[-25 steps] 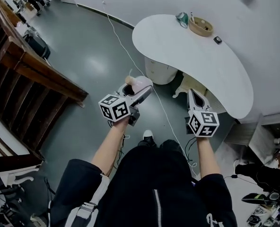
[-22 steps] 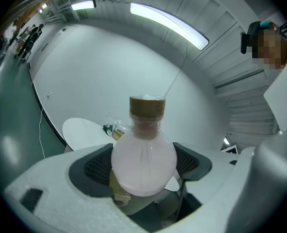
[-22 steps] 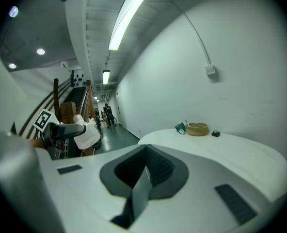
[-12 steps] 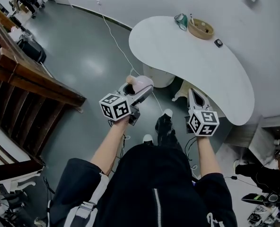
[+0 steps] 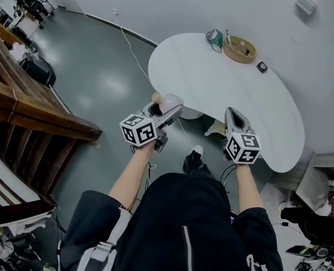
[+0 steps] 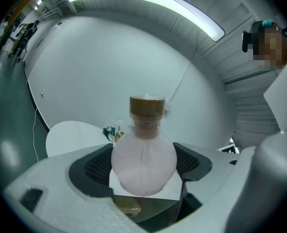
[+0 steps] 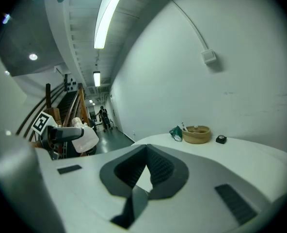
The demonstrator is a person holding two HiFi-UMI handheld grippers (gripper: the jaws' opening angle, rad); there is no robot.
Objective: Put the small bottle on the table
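Head view: white table (image 5: 223,89) upper right, curved edge at centre; grey floor (image 5: 99,72) open at left.
Left gripper view: left gripper (image 6: 144,173) clamped on small bottle (image 6: 143,152), centre frame, held aloft near table's edge.
Right gripper view: right gripper (image 7: 144,171) pressed together, empty.

The worktop (image 5: 223,89) is white and bare over most of its surface, with a long, rounded, bean-like outline. Its far edge runs close along the pale wall. Three things lie on it, all gathered near that far edge. A shallow tan bowl (image 5: 240,49) sits there with small items inside that are too small to identify. Just beside the bowl is a crumpled green object (image 5: 215,39). A small black object (image 5: 262,67) lies near the bowl on its other side. The glossy grey floor (image 5: 99,78) below carries a thin white cable (image 5: 134,58).
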